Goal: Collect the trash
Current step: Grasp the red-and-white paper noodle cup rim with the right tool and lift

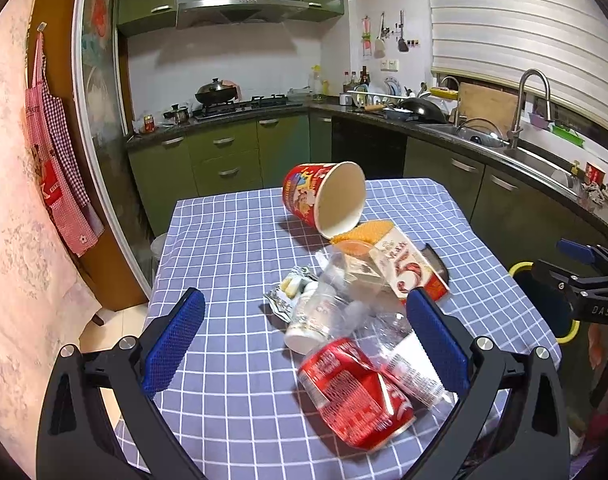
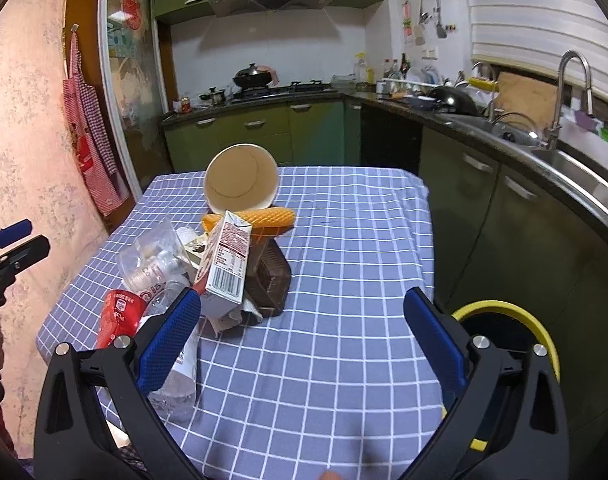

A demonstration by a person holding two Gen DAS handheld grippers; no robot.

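Hovering wide open, the left gripper (image 1: pixel 304 344) frames a crushed can (image 1: pixel 354 394); the right gripper (image 2: pixel 304 344), open too, faces bare tablecloth (image 2: pixel 344 280), bin (image 2: pixel 504 320) at 3 o'clock.

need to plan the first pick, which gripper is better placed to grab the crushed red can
Left. The left gripper is open with the crushed red can lying right between its fingers. The right gripper faces mostly bare tablecloth; the can sits outside its left finger.
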